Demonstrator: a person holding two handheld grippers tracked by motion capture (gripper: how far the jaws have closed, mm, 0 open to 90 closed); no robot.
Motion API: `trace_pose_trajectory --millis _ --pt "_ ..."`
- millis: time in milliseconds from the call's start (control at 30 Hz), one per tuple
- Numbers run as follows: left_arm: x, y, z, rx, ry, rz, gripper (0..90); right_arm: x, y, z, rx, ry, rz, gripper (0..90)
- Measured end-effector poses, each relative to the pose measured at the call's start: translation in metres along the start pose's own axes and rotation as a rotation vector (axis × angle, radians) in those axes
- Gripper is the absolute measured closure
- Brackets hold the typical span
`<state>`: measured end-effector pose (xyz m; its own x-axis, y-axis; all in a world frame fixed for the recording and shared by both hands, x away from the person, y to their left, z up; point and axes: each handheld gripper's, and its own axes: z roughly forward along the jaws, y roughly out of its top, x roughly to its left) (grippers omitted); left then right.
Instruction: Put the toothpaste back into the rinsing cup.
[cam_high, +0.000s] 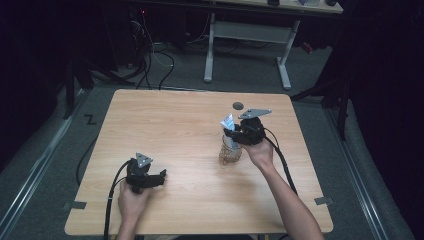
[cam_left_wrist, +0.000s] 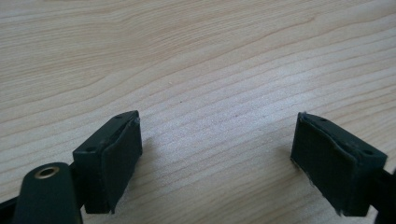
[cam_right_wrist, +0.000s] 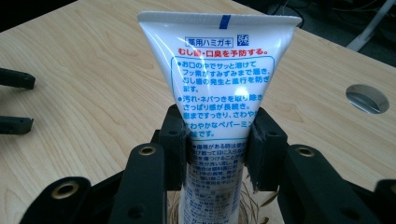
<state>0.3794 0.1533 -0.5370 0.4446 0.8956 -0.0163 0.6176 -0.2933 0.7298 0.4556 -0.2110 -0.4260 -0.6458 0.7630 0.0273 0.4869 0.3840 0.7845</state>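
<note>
The right tool (cam_right_wrist: 215, 151) is clamped on a white toothpaste tube (cam_right_wrist: 217, 93), both pads pressed against the tube's sides near its middle. The tube is held upright, crimped end up, with its lower end inside a clear glass (cam_high: 230, 154) standing right of centre on the wooden surface (cam_high: 180, 130). The left tool (cam_left_wrist: 215, 161) is held low over bare wood near the front left, its jaws spread wide apart with nothing between them.
</note>
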Motion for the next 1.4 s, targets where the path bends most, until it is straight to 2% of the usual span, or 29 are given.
trace_pose_trajectory --millis 833,1400 --pt "0.000 0.000 0.000 0.000 0.000 0.000 16.2 0.000 -0.013 0.000 0.027 -0.010 -0.006 63.6" --pt "0.000 0.000 0.000 0.000 0.000 0.000 16.2 -0.002 -0.021 0.002 0.048 -0.008 0.007 63.4"
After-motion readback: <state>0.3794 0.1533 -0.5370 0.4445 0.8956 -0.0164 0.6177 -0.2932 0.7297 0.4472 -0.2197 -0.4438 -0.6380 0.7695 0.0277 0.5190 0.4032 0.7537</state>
